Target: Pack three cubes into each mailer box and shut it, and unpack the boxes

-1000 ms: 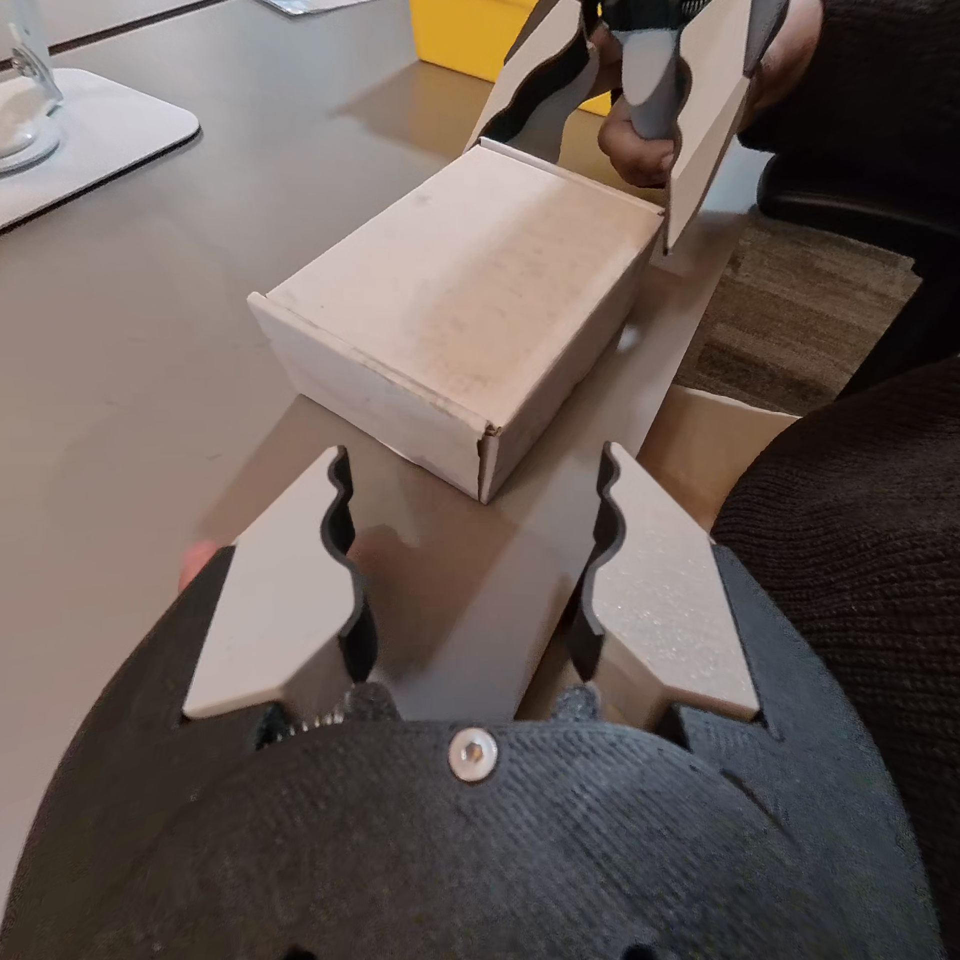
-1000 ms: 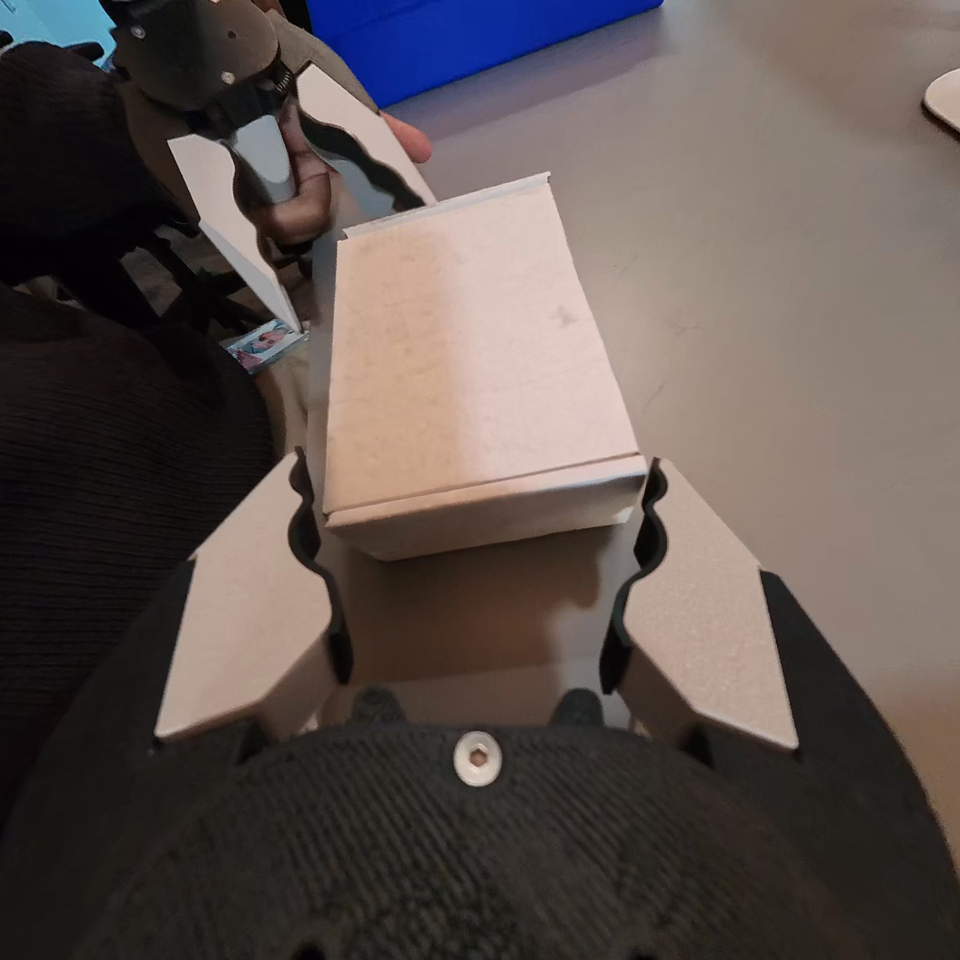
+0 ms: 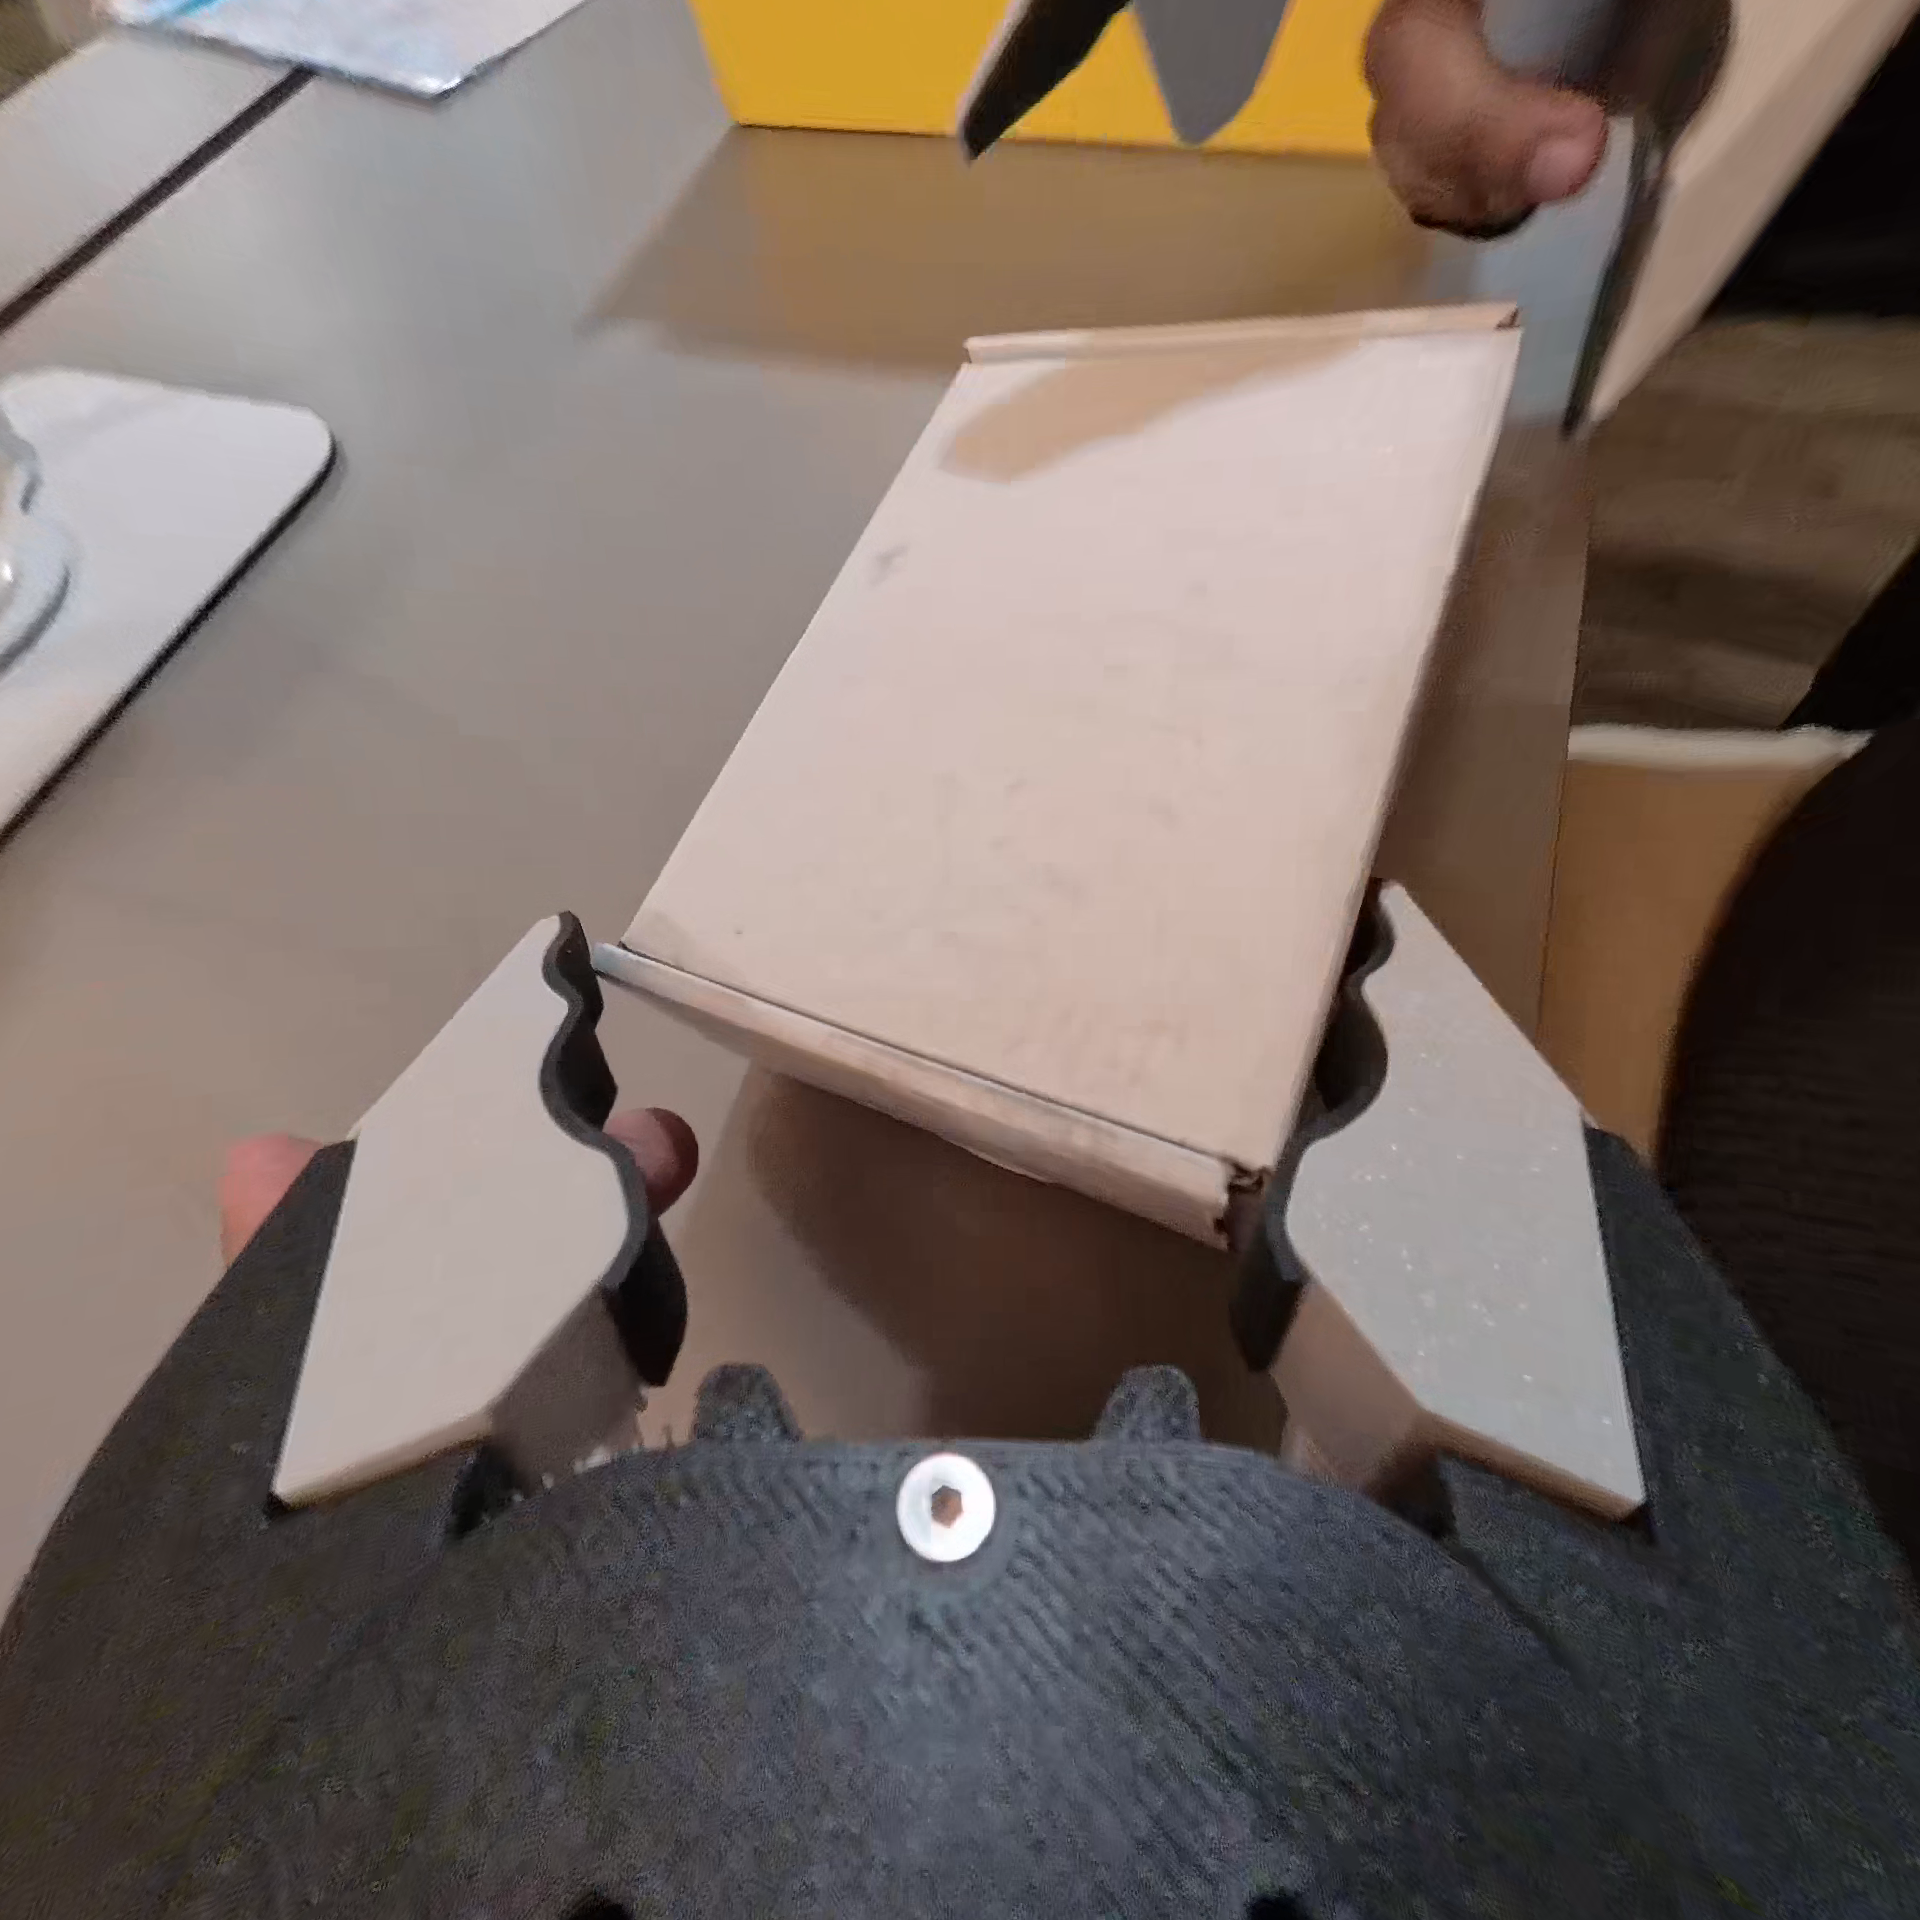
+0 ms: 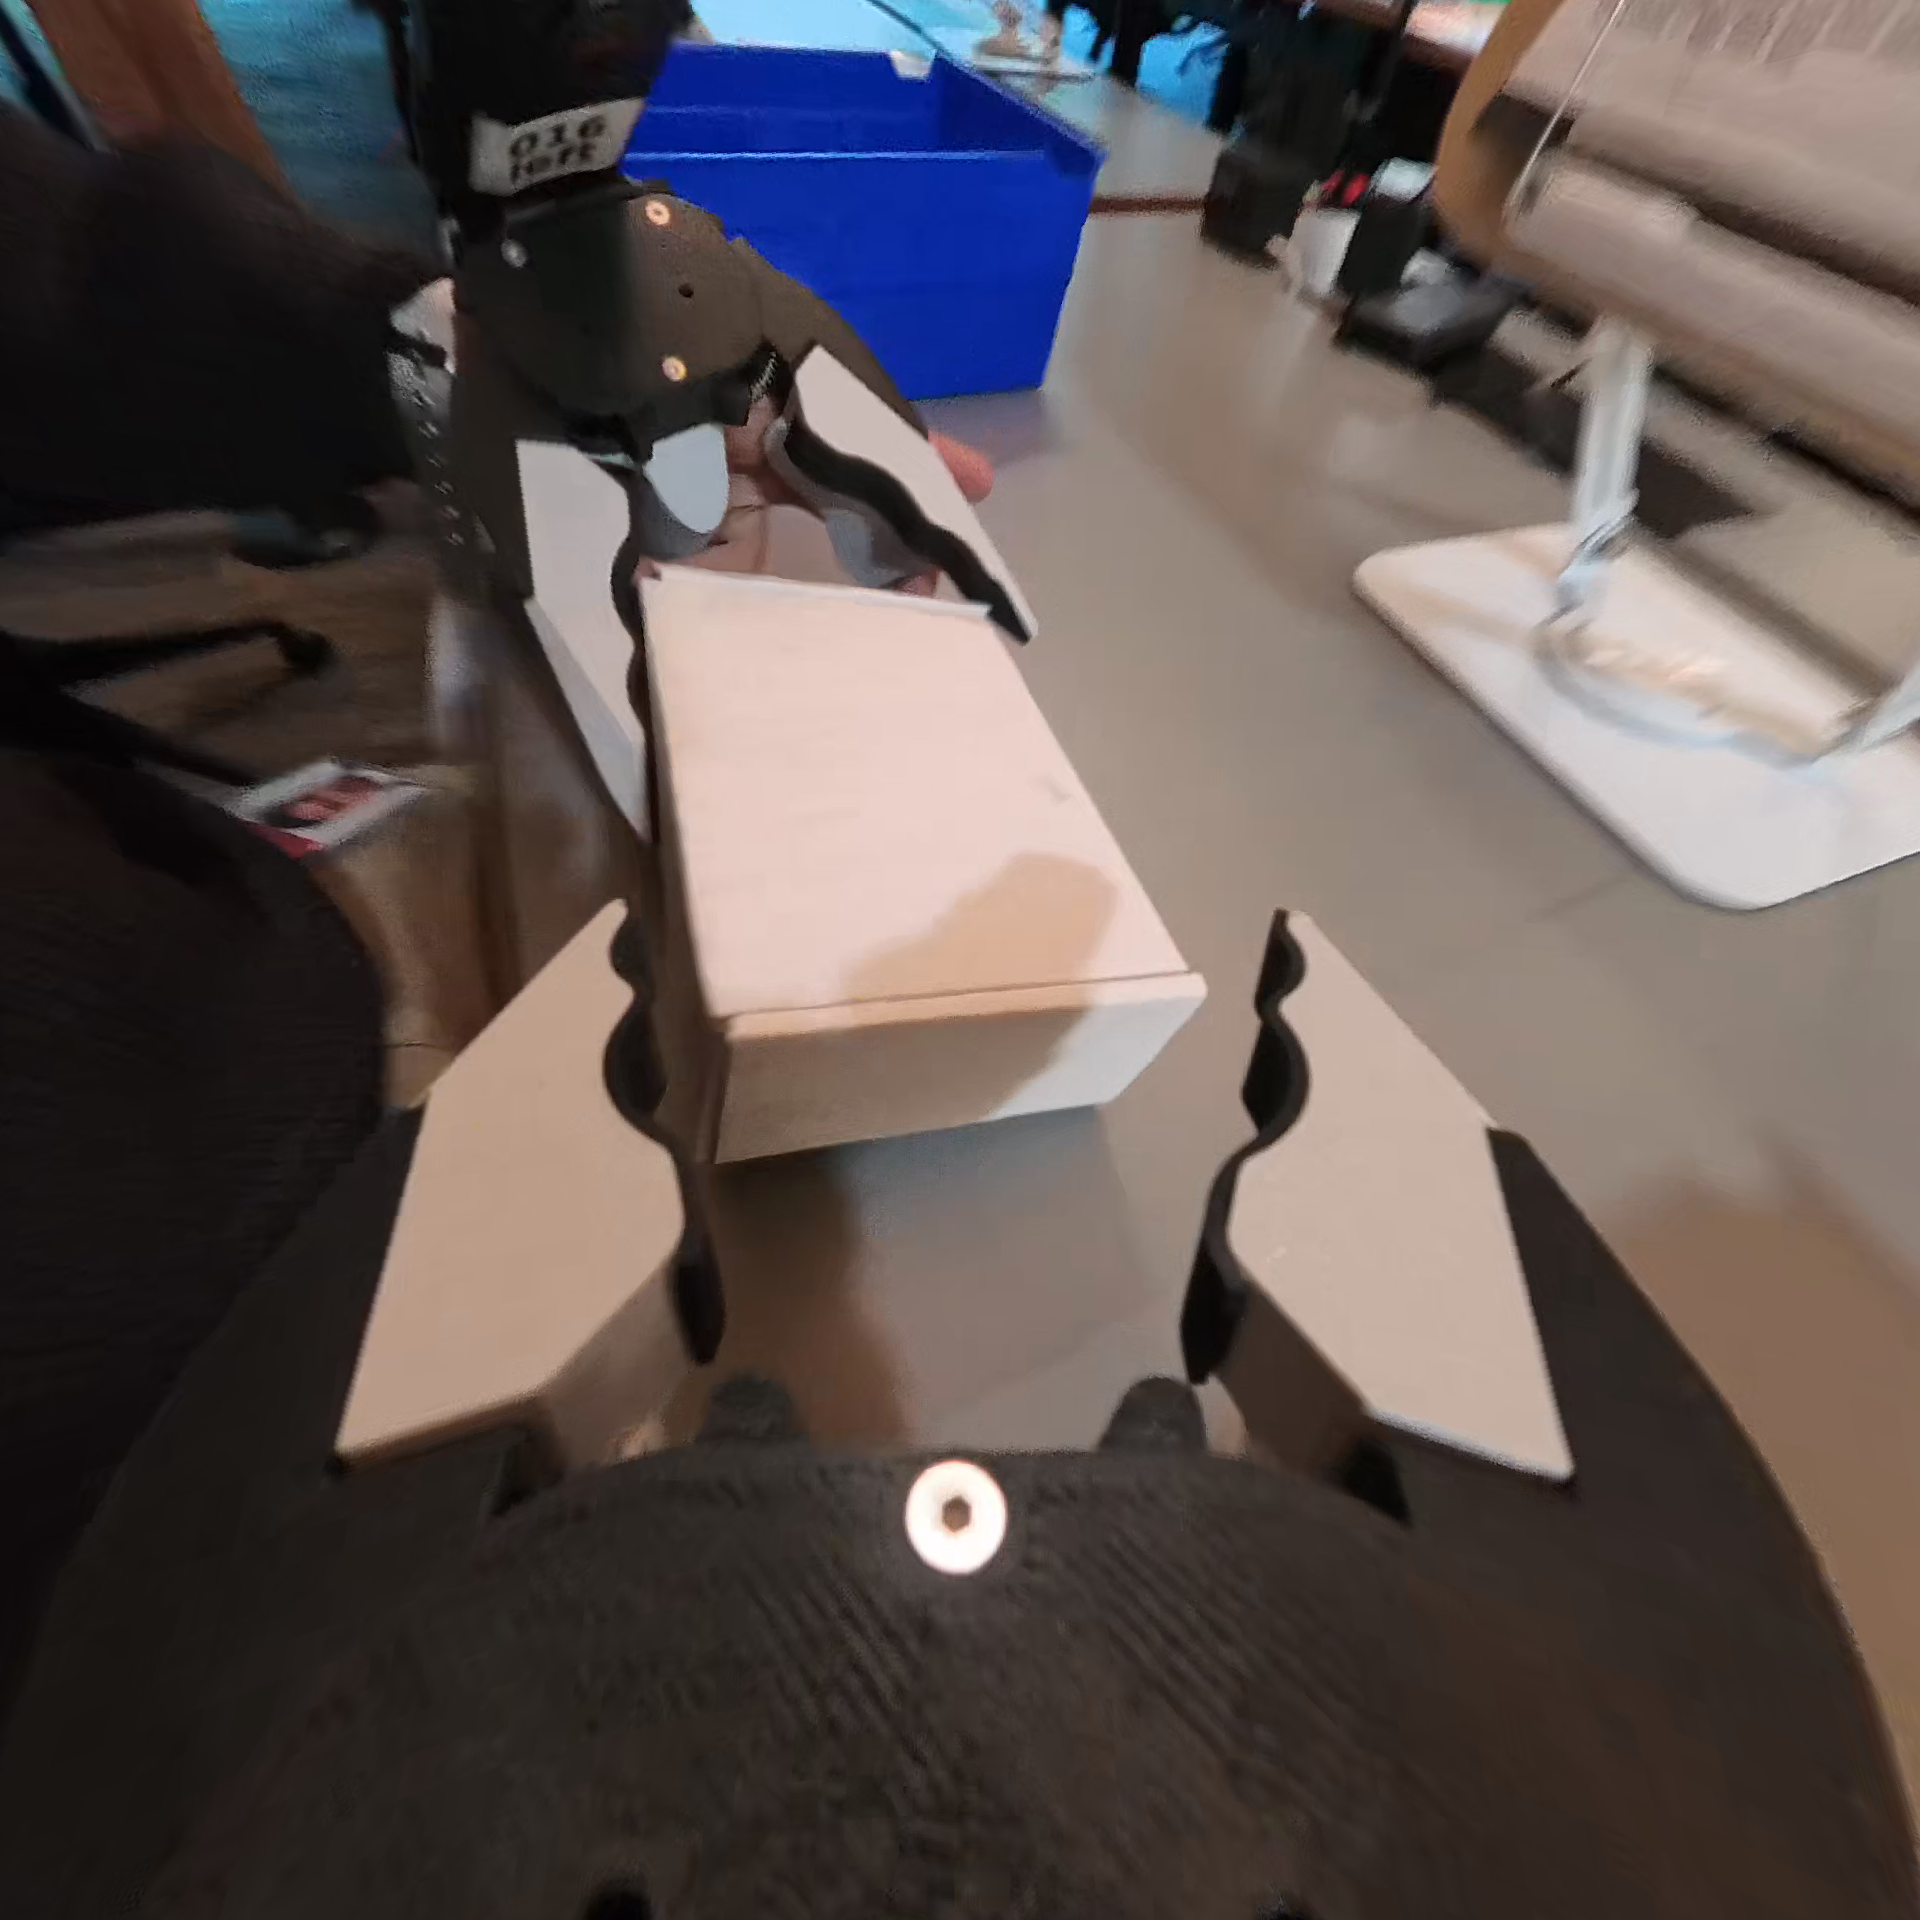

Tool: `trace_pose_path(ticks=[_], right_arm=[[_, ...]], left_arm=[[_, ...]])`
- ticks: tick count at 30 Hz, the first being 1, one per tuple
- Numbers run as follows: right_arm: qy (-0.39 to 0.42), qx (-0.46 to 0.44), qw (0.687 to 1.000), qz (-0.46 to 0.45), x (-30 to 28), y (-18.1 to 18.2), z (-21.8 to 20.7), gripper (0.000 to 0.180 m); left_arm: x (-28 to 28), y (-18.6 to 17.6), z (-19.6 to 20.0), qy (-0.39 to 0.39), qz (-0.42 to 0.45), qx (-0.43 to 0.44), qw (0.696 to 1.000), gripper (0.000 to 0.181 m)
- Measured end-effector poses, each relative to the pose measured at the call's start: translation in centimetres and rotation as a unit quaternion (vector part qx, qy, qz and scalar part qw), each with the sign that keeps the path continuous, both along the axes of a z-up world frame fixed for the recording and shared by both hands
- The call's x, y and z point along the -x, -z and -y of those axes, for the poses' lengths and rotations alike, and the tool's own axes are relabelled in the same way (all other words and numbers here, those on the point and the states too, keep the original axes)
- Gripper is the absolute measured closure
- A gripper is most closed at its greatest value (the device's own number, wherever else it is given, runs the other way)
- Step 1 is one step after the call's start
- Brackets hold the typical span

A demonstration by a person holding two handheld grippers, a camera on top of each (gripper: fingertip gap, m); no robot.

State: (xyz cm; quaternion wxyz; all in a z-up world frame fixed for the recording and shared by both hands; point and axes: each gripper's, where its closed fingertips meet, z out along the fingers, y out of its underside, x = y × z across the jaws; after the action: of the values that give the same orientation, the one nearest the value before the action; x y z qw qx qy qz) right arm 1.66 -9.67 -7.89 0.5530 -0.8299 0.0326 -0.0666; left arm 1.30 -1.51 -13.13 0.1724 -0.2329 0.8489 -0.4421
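Both grippers, left [image 3: 961, 1101] and right [image 4: 956, 1132], stood spread wide at opposite ends of the closed pale cardboard mailer box [image 3: 1081, 748] near the grey table's [image 3: 416, 582] edge, its contents hidden.

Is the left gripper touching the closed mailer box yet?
Touching. In the left wrist view the left gripper straddles the near end of the mailer box, its jaws wide, with both black pads meeting the box's two near corners.

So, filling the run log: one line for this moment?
mailer box: shut, on table | left gripper: open, straddling near end | right gripper: open, straddling opposite end
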Motion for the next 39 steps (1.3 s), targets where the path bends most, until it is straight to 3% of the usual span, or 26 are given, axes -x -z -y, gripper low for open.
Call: trace_pose_path(ticks=[3, 6, 10, 12, 14, 17, 20, 25, 28, 31, 35, 39], right_arm=[[0.023, 0.016, 0.99, 0.136, 0.3, -1.5, -0.5, 0.065], [0.032, 0.06, 0.955, 0.29, 1.4, -1.7, -1.5, 0.077], [0.017, 0.166, 0.842, 0.513, 2.1, 0.7, -2.5, 0.097], [0.013, 0.203, 0.796, 0.57, 1.9, 1.7, -2.8, 0.106], [0.031, 0.222, 0.783, 0.58, 1.3, 1.9, -2.9, 0.102], [0.043, 0.229, 0.781, 0.58, 0.9, 1.4, -3.0, 0.118], [0.047, 0.237, 0.782, 0.574, 0.8, 1.5, -2.7, 0.12], [0.069, 0.265, 0.778, 0.566, -0.9, 1.0, -1.0, 0.12], [0.116, 0.258, 0.755, 0.592, -2.7, -2.0, 0.9, 0.12], [0.192, 0.238, 0.736, 0.604, -5.2, -7.3, 4.4, 0.12], [0.285, 0.268, 0.695, 0.604, -9.5, -13.1, 12.2, 0.119], [0.306, 0.339, 0.684, 0.569, -14.9, -12.5, 20.8, 0.12]], left_arm=[[-0.7, -0.5, -0.2, -0.043, -0.041, 0.029, 0.998, 0.042], [-1.1, -0.7, -0.1, -0.083, -0.078, 0.038, 0.993, 0.042], [-1.2, -0.9, 0.3, -0.131, -0.123, 0.062, 0.982, 0.042], [-1.2, -1.1, 0.6, -0.147, -0.14, 0.076, 0.976, 0.042], [-0.9, -1.2, 1.0, -0.154, -0.146, 0.079, 0.974, 0.045], [-0.7, -1.2, 1.4, -0.164, -0.134, 0.061, 0.976, 0.042], [-0.7, -1.4, 1.5, -0.165, -0.125, 0.061, 0.976, 0.042], [-1.1, -5.1, 1.1, -0.158, -0.108, 0.166, 0.967, 0.054], [-1.0, -7.5, -0.4, -0.162, -0.078, 0.204, 0.962, 0.054], [-0.9, -7.6, -1.8, -0.177, -0.072, 0.209, 0.959, 0.057], [-0.5, -6.0, -2.1, -0.186, -0.099, 0.21, 0.955, 0.062], [0.0, -5.4, -1.4, -0.174, -0.108, 0.199, 0.958, 0.064]])
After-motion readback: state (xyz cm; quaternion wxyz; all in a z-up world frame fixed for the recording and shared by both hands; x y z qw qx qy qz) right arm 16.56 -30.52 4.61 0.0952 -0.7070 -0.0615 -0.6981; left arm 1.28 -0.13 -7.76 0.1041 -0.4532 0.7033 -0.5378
